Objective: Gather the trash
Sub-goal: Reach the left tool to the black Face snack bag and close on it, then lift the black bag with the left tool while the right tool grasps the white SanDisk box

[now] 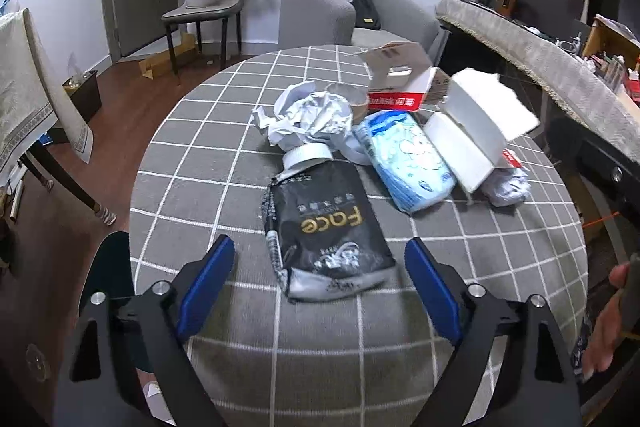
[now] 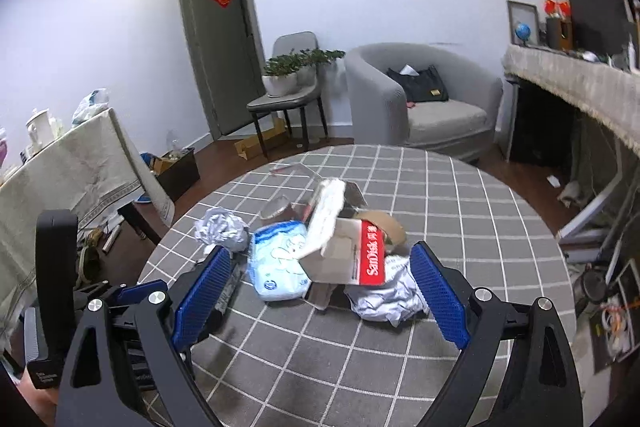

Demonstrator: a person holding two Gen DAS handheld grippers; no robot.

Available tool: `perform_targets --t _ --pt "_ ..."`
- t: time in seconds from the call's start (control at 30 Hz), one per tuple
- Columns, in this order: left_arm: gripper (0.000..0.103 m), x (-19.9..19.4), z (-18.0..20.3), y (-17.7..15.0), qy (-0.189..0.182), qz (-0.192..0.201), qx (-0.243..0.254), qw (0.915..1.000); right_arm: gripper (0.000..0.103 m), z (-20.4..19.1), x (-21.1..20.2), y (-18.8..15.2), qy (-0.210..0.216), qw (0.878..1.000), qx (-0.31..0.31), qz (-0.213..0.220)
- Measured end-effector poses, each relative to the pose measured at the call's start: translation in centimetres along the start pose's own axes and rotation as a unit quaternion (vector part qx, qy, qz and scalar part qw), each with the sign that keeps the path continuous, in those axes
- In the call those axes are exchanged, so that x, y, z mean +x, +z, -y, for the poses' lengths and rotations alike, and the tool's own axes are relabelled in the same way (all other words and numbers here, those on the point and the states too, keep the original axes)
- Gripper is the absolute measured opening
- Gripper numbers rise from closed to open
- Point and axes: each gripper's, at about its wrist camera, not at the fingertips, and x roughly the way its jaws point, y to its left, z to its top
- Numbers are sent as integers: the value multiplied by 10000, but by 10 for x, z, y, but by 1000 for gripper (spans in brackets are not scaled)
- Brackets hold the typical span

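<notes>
Item, trash on the checked desk (image 1: 224, 163): we held both grippers, left gripper (image 1: 320, 287) and right gripper (image 2: 322, 293), wide and empty, the left straddling the black pouch (image 1: 326, 227), presumably for pickup, the crumpled paper (image 1: 308, 119) just beyond that pouch.

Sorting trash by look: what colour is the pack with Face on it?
Black with gold lettering: the Face pack, clearest in the left wrist view.
</notes>
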Motion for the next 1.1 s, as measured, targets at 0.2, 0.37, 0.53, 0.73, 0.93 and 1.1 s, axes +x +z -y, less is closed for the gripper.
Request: perform_targets --t 0.2,0.37,0.53,0.73,0.93,1.1 --pt "77 6 -3 5 -92 -7 77 9999 76 -2 11 2 8 10000 28 -79" --pt "65 5 -9 8 -270 33 165 9995 67 -5 21 3 -46 9999 -13 -144" --pt "59 1 -17 8 -447 66 208 9988 58 -8 32 5 -149 9995 49 -259" --pt "58 -3 -32 4 -739 35 288 9968 48 -15 43 12 -287 9991 71 -312" --pt "58 -10 -50 0 -1109 -8 268 9935 35 -21 55 13 -522 9978 169 -363" --pt "58 -19 -60 1 -1545 17 223 9877 20 -20 61 14 -617 9968 286 -414"
